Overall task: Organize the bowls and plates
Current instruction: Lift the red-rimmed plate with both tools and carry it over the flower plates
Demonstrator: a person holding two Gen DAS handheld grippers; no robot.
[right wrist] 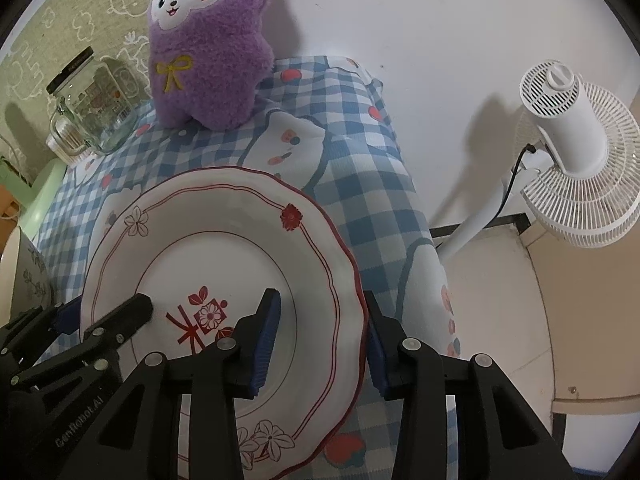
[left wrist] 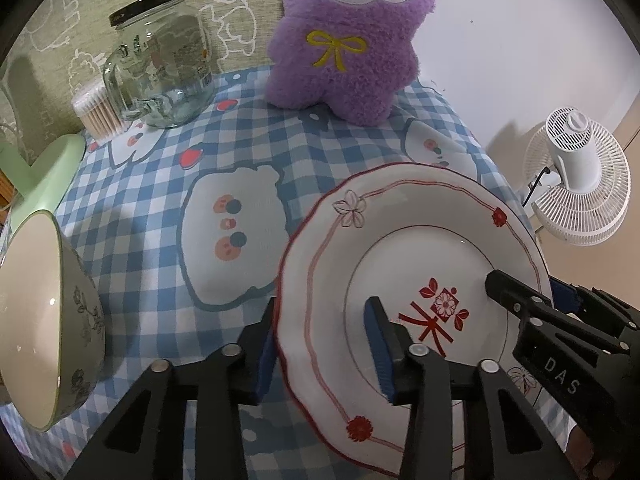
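**Scalloped plate clamped from both sides**

Glazed white plate [left wrist: 404, 240] — wavy red rim, red floral centre — sits near the right edge of the table's checked cloth [left wrist: 160, 184]. Left gripper [left wrist: 326, 354] clamps its left rim between ribbed blue pads; right gripper [right wrist: 322, 340] clamps the opposite rim. Smooth cream bowl [left wrist: 36, 320] at the left edge, tipped on its side. Fuzzy purple plush toy [left wrist: 344, 40] and a clear glass jar [left wrist: 160, 64] along the far edge.
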